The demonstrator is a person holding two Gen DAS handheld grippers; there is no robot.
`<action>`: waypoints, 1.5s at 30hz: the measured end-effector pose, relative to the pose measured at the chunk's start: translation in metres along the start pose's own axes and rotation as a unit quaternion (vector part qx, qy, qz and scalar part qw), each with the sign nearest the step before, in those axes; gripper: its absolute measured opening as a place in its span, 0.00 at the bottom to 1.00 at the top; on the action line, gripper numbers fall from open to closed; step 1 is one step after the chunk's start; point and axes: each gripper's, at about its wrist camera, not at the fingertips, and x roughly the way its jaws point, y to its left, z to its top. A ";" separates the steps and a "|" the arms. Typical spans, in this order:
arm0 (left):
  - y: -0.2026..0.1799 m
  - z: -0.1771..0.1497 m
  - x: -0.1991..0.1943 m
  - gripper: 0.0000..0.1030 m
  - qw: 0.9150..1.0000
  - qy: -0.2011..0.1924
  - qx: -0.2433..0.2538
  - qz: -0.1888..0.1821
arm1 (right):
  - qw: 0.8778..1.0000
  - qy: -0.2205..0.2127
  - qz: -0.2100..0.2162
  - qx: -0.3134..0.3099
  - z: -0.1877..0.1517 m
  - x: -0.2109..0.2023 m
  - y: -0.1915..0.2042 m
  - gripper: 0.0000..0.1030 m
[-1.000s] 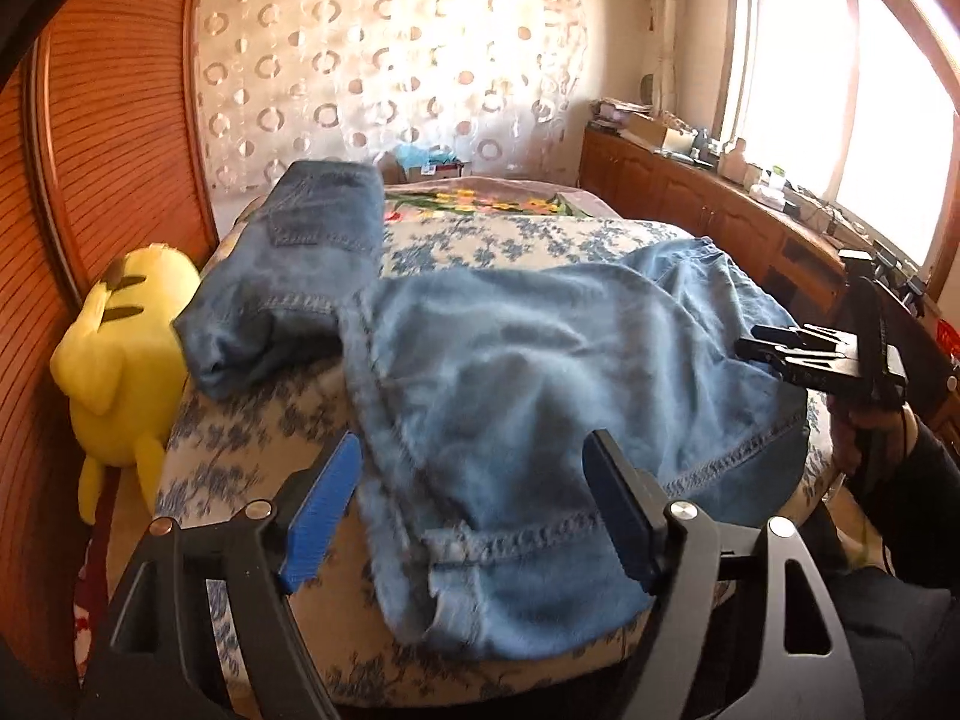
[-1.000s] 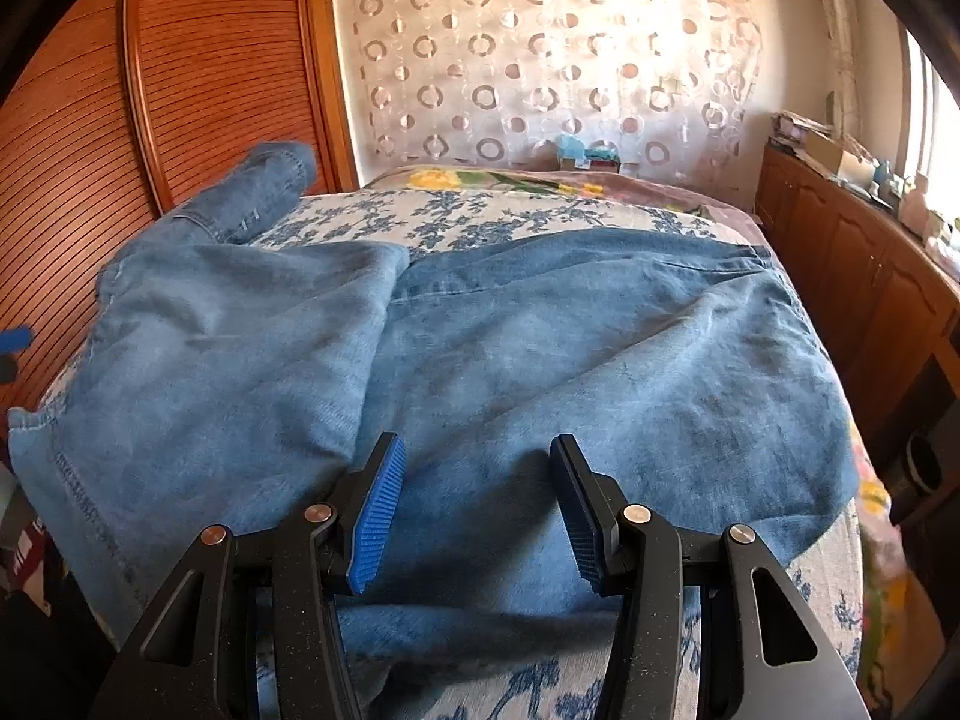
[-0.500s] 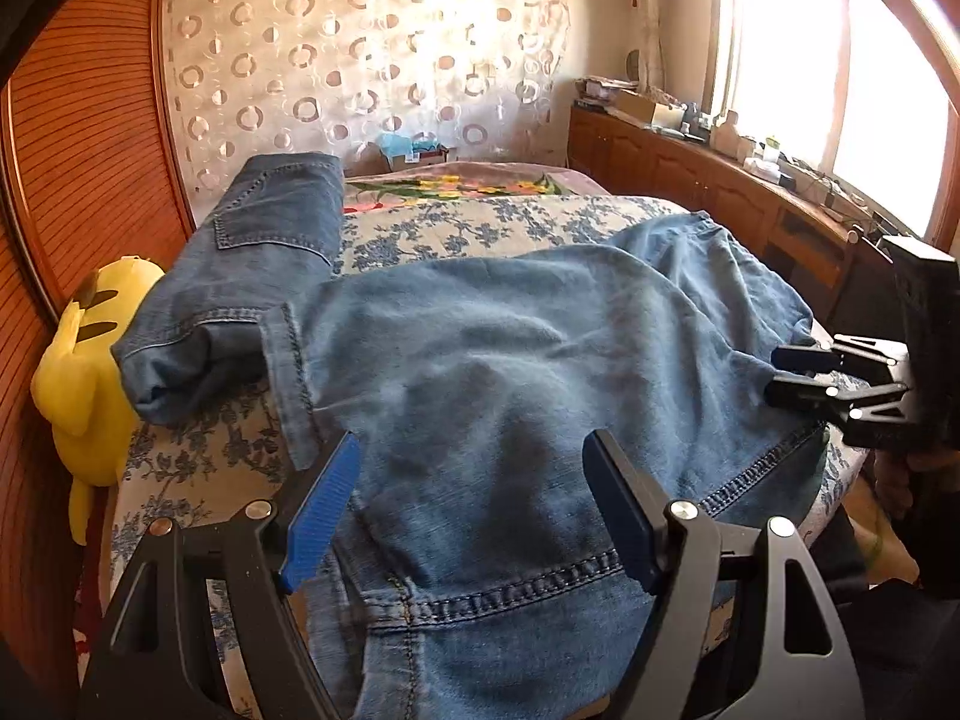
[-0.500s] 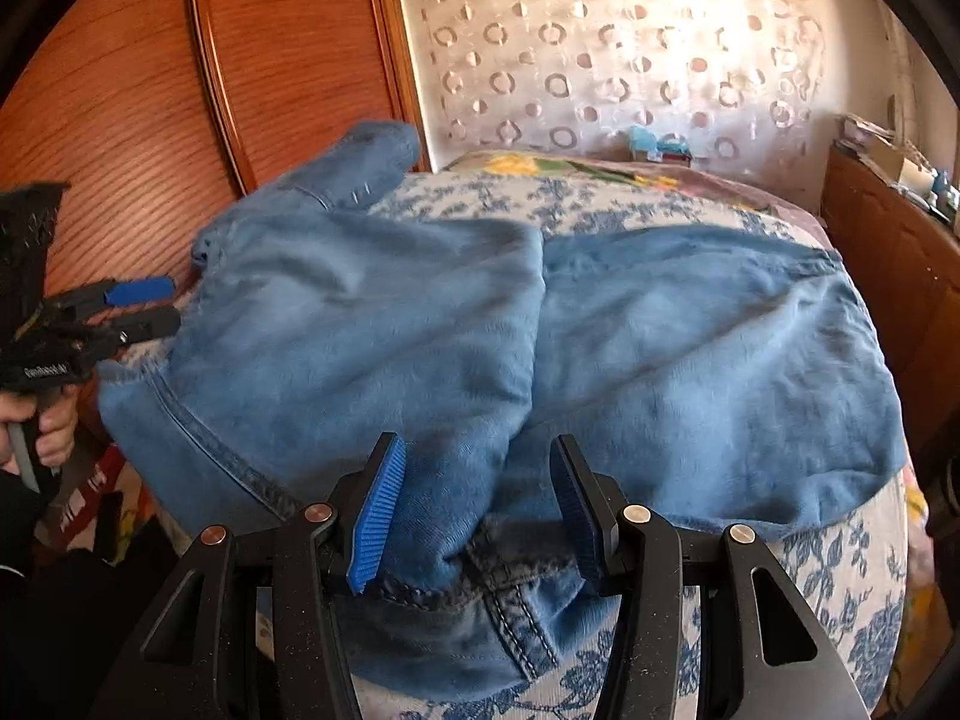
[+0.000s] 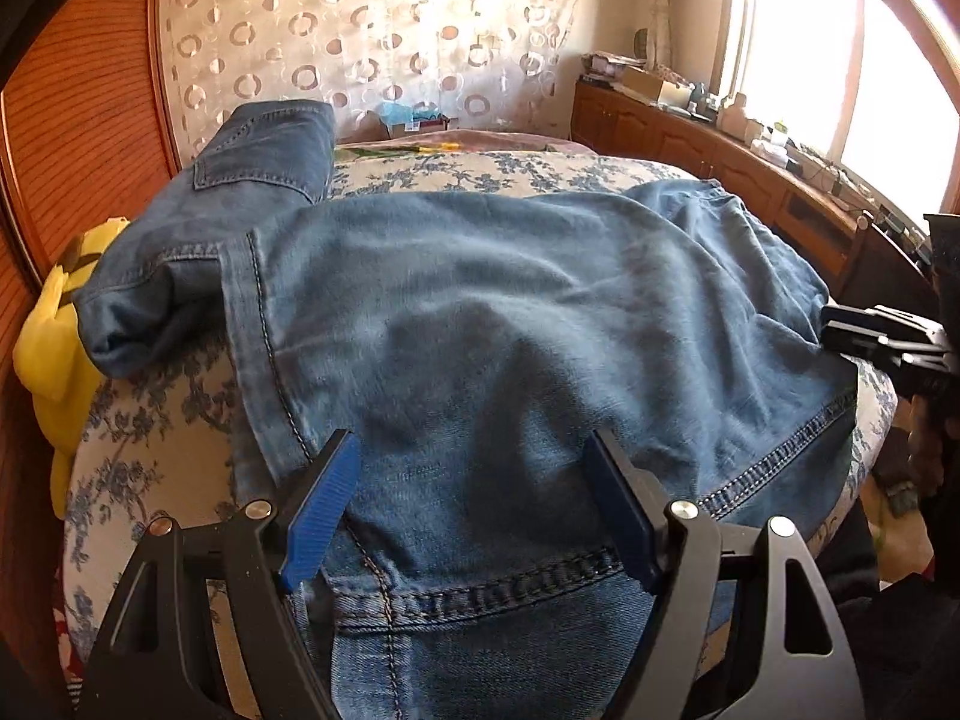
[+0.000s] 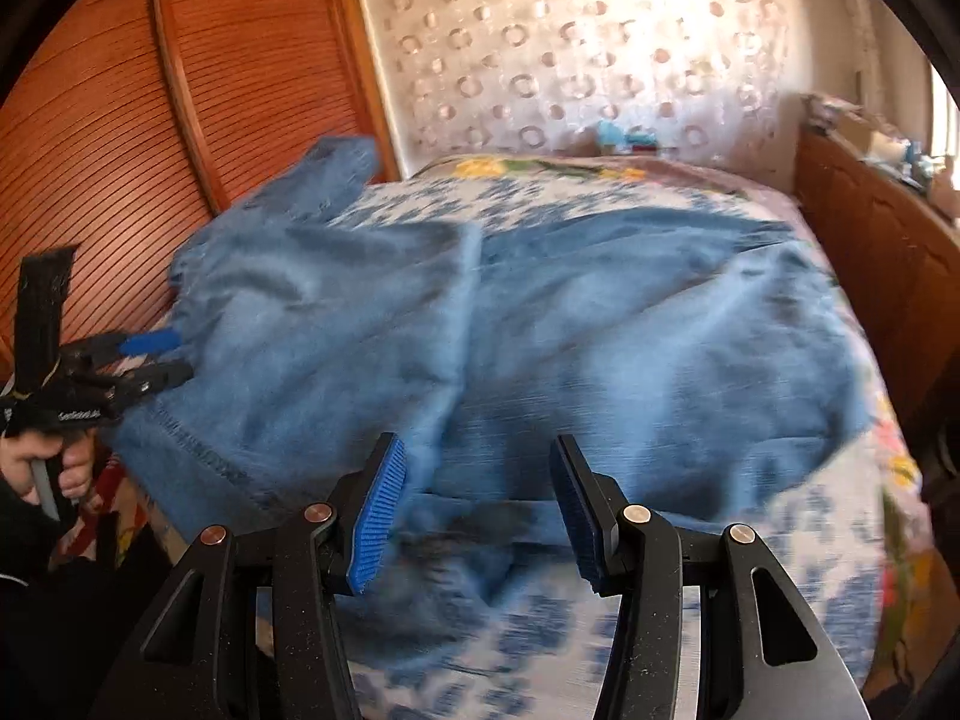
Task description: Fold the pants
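Observation:
Blue jeans (image 5: 510, 324) lie spread across the bed, one leg folded over the other; they also show in the right wrist view (image 6: 540, 330). Another folded pair of jeans (image 5: 240, 198) lies at the far left of the bed. My left gripper (image 5: 474, 510) is open and empty, its jaws straddling the jeans' waistband at the near edge. My right gripper (image 6: 477, 504) is open and empty over the jeans' near edge. Each gripper shows in the other's view: the right gripper (image 5: 876, 339) at the jeans' right edge, the left gripper (image 6: 144, 360) at their left edge.
The bed (image 5: 162, 456) has a blue floral cover. A yellow plush toy (image 5: 54, 348) sits between the bed and the wooden wardrobe (image 6: 120, 120). A wooden cabinet (image 5: 708, 156) with clutter runs under the window on the right. A curtain (image 5: 360, 30) hangs behind.
Both grippers have moved in closer to the jeans' near edge, still open. The right wrist view has swung and is now blurred with motion.

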 end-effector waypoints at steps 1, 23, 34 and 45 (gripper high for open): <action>0.000 -0.001 0.000 0.75 1.000 -0.001 -0.003 -0.001 | 1.000 -0.003 -0.015 0.003 0.000 -0.004 -0.007 0.51; 0.001 -0.004 0.003 0.75 1.000 -0.007 -0.009 0.002 | 0.973 0.021 -0.139 0.183 0.009 0.005 -0.170 0.45; 0.001 -0.004 0.004 0.75 1.000 -0.010 -0.008 0.002 | 0.973 0.024 -0.155 0.169 0.019 0.015 -0.173 0.06; 0.001 -0.003 0.002 0.75 1.000 -0.012 -0.005 0.002 | 0.969 -0.027 -0.173 0.175 0.006 -0.021 -0.172 0.03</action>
